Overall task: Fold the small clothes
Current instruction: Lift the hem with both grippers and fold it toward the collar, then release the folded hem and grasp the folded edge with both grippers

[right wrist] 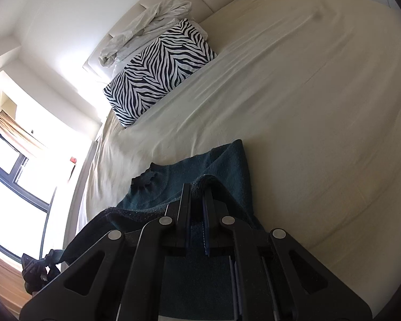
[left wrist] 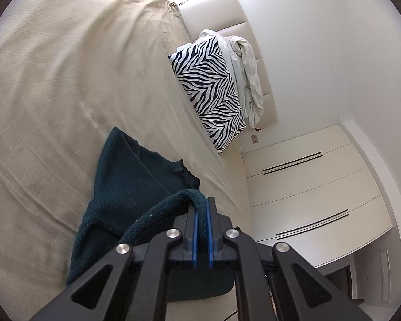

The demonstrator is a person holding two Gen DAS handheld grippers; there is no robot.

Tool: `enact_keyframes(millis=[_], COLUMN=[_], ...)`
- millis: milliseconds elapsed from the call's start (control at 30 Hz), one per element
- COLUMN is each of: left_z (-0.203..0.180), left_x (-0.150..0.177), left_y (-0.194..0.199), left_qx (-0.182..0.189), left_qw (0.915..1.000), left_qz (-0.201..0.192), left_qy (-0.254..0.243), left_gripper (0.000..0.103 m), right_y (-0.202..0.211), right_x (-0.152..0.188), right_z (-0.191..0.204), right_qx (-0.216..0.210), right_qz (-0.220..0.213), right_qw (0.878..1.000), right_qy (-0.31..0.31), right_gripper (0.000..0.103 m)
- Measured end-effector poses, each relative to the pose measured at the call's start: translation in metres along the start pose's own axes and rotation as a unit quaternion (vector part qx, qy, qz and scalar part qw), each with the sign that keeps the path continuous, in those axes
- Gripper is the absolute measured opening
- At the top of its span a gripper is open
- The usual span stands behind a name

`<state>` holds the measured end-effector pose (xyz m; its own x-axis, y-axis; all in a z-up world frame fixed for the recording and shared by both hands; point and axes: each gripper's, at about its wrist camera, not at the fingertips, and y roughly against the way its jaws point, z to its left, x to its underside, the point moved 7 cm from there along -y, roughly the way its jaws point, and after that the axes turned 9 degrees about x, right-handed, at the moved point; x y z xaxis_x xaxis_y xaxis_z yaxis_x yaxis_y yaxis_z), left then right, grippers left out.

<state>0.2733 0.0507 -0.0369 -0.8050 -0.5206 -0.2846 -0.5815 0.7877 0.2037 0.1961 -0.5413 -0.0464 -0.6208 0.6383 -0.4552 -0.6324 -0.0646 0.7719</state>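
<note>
While both grippers pinch its edge, a dark teal sweater (left wrist: pixel 125 176) lies partly lifted on a bed (left wrist: pixel 53 85).

The left gripper (left wrist: pixel 202 203) has its blue pads closed tight on a ribbed hem, which loops up from the sweater to the fingertips. The right gripper (right wrist: pixel 197 190) is likewise clamped shut on a fold of the same sweater (right wrist: pixel 227 165), the knit bunched over its tips. The rest of the garment spreads on the beige sheet just beyond both grippers, its neck opening showing near the bed's edge. Farther off, a zebra pillow (left wrist: pixel 208 91) leans by a padded headboard (left wrist: pixel 243 8), touching a crumpled white cloth (left wrist: pixel 248 72). A white wardrobe (left wrist: pixel 307 187) stands beside the bed in the left view; a window (right wrist: pixel 10 165) shows in the right view.
</note>
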Motion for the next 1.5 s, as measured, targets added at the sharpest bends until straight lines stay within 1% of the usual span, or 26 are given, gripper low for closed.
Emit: enact_keyframes(millis=[133,300,367,567,633,700,733,800,833,867,900,933,967,1000,1033,1100,1200,1267,1300,1367,1400,1433,1500], left_z=[0.019,0.050,0.063,0.084,0.090,0.100,0.105,0.110,0.108,0.104,0.100,0.095,0.093,0.091,0.087,0.079,0.068,0.064,0.064,0.066,0.070,0.074,0.079], left_x=[-0.021,-0.043,-0.049,-0.061,-0.066,-0.069,-0.070,-0.068,-0.068,-0.068,-0.069,-0.068,-0.069,-0.070,-0.070,-0.063,-0.045,-0.028,-0.020,-0.005,0.002,0.009,0.019], left_y=[-0.025,-0.055,-0.065,-0.084,-0.089,-0.096,-0.100,-0.104,-0.103,-0.101,-0.098,-0.092,-0.086,-0.081,-0.075,-0.065,-0.052,-0.042,-0.039,-0.034,-0.033,-0.030,-0.027], left_qx=[-0.017,-0.048,-0.058,-0.081,-0.086,-0.105,-0.111,-0.122,-0.121,-0.112,-0.108,-0.109,-0.114,-0.120,-0.118,-0.116,-0.132,-0.142,-0.148,-0.158,-0.164,-0.168,-0.171], left_qw=[0.9998,0.9985,0.9978,0.9963,0.9958,0.9938,0.9929,0.9915,0.9919,0.9931,0.9937,0.9938,0.9933,0.9927,0.9930,0.9932,0.9899,0.9867,0.9849,0.9815,0.9801,0.9795,0.9789], left_qz=[-0.001,0.001,0.004,0.010,0.012,0.017,0.022,0.028,0.027,0.023,0.019,0.014,0.008,0.000,-0.004,-0.002,0.005,0.011,0.014,0.021,0.026,0.031,0.036], left_qy=[0.012,0.025,0.032,0.027,0.029,0.032,0.036,0.036,0.030,0.026,0.023,0.019,0.016,0.013,0.010,-0.005,-0.051,-0.078,-0.089,-0.106,-0.108,-0.107,-0.105], left_gripper=[0.006,0.006,0.006,0.006,0.007,0.007,0.009,0.026,0.042,0.051,0.055,0.066,0.076,0.078,0.078,0.078,0.074,0.067,0.065,0.059,0.056,0.052,0.050], right_y=[-0.035,-0.080,-0.098,-0.143,-0.154,-0.167,-0.174,-0.183,-0.184,-0.184,-0.181,-0.177,-0.173,-0.166,-0.158,-0.145,-0.132,-0.123,-0.116,-0.108,-0.102,-0.098,-0.088], right_x=[-0.014,-0.028,-0.032,-0.038,-0.041,-0.044,-0.044,-0.043,-0.041,-0.041,-0.042,-0.042,-0.043,-0.042,-0.040,-0.039,-0.029,-0.017,-0.008,0.007,0.016,0.023,0.036], right_z=[0.005,0.012,0.011,0.012,0.009,0.004,0.002,-0.001,-0.002,-0.001,0.000,0.001,0.001,-0.001,-0.004,-0.005,-0.004,-0.003,-0.005,-0.006,-0.008,-0.009,-0.008], right_qx=[0.012,0.031,0.040,0.058,0.063,0.063,0.063,0.062,0.060,0.057,0.054,0.054,0.057,0.063,0.067,0.065,0.067,0.079,0.085,0.096,0.098,0.100,0.105], right_qz=[0.004,0.014,0.017,0.032,0.032,0.036,0.042,0.049,0.046,0.042,0.035,0.027,0.021,0.016,0.007,0.002,0.007,0.010,0.010,0.014,0.016,0.017,0.015], right_qw=[1.000,0.999,0.999,0.998,0.997,0.997,0.997,0.996,0.996,0.997,0.997,0.998,0.998,0.998,0.997,0.998,0.998,0.997,0.996,0.993,0.993,0.992,0.990], right_qy=[0.002,0.004,0.000,0.002,-0.009,-0.026,-0.033,-0.039,-0.038,-0.035,-0.031,-0.026,-0.023,-0.023,-0.024,-0.020,-0.002,0.027,0.039,0.061,0.069,0.077,0.096], right_gripper=[0.006,0.006,0.006,0.006,0.007,0.007,0.007,0.009,0.013,0.018,0.020,0.027,0.037,0.044,0.052,0.052,0.052,0.052,0.052,0.052,0.052,0.052,0.052])
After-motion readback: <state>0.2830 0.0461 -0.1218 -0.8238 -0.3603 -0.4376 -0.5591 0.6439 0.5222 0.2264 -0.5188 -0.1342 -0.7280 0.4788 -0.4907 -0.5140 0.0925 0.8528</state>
